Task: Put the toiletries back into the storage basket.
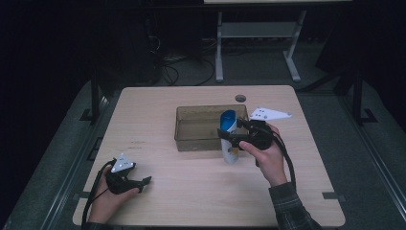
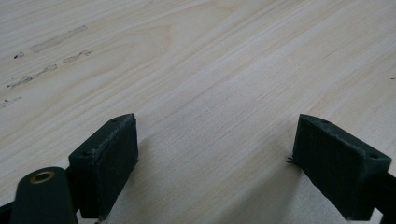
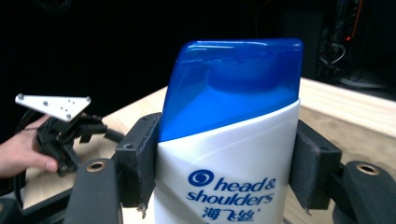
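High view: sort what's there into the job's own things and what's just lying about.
In the job:
- shampoo bottle, clamped upright in the right gripper
- clear bin beside it

Lying about:
- left gripper, open, holding nothing, low over the table
- desk frame beyond

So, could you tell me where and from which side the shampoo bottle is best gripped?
Grip the shampoo bottle across its white body just below the blue cap, coming in level from the side, as the right gripper does now. The bottle stands upright, and there its two narrow sides give the pads facing surfaces to press on; the cap tapers, so a grip higher up would likely slip.
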A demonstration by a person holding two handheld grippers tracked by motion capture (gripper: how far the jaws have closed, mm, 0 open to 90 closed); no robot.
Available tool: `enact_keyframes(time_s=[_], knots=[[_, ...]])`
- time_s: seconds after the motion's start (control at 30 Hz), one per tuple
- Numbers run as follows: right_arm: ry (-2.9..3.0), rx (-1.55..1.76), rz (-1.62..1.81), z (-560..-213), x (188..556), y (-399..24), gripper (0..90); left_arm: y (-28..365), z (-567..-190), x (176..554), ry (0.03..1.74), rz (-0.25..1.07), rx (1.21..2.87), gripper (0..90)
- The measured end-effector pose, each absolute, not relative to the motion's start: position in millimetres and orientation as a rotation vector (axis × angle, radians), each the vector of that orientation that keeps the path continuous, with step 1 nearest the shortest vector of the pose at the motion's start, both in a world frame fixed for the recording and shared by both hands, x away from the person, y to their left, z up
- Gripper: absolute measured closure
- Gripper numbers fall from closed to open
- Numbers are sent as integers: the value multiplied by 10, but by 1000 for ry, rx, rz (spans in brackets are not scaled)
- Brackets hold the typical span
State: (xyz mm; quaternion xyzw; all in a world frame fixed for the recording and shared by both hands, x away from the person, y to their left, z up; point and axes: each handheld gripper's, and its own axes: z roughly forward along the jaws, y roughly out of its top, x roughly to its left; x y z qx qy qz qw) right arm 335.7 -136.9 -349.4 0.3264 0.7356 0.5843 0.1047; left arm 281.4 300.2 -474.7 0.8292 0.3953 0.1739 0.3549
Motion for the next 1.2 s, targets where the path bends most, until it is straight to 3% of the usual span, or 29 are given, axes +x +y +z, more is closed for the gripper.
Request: enact_keyframes(time_s=[1.2], knots=[[1951,1034,1626,-3258,3793,-1517,344,2999,-4749,2813,1013,444,2144,132]])
